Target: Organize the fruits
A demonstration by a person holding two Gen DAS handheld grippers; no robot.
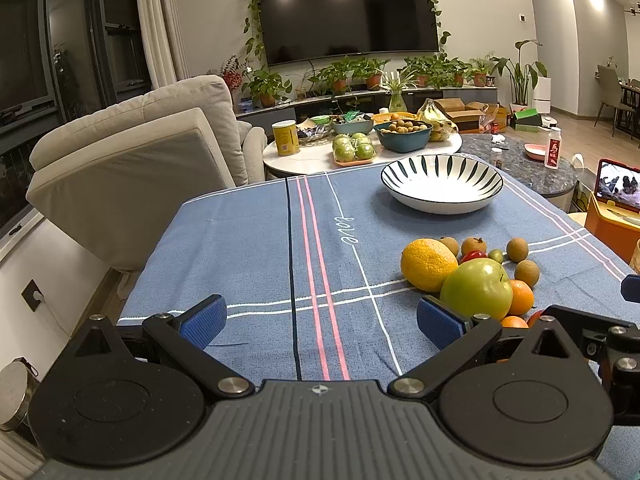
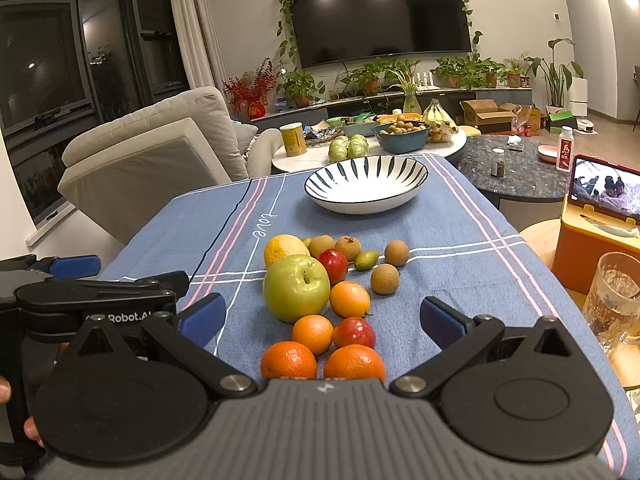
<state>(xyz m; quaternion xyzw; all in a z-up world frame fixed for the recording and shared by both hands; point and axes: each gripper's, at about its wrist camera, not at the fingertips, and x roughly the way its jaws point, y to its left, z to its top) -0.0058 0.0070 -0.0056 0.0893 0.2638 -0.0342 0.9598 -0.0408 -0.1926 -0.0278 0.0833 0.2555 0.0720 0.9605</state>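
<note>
**Fruit heaped on the blue cloth, both tongs spread wide and empty**

The fruit lies in a loose cluster on the blue striped cloth (image 2: 460,232) that covers the surface, on the near side of the striped bowl (image 2: 366,184). Largest is the green apple (image 2: 296,286), touching the yellow orange (image 2: 284,249) behind it. Right of the apple sits a red fruit (image 2: 334,265), and in front of that a small orange (image 2: 349,298). Closer to the right wrist camera come another small orange (image 2: 312,334), a second red fruit (image 2: 354,332), and two mandarins (image 2: 289,360) side by side at the edge of the tool body. Farther back lie several round brown fruits (image 2: 385,279) and one small green oval fruit (image 2: 366,260), slightly apart from the rest.

The bowl stands upright and empty, well apart from the heap, toward the far end of the cloth.

The right tongs (image 2: 322,320) are spread wide with nothing between the blue pads, straddling the nearest oranges without touching them. The left tongs (image 1: 322,320) are likewise wide and empty, hovering over bare cloth to the left of the heap; the apple (image 1: 478,288) sits just beyond the right-hand pad (image 1: 438,322).

A glass mug (image 2: 612,296) stands off the right edge, beside an orange box (image 2: 592,252) propping a phone (image 2: 608,186).
</note>
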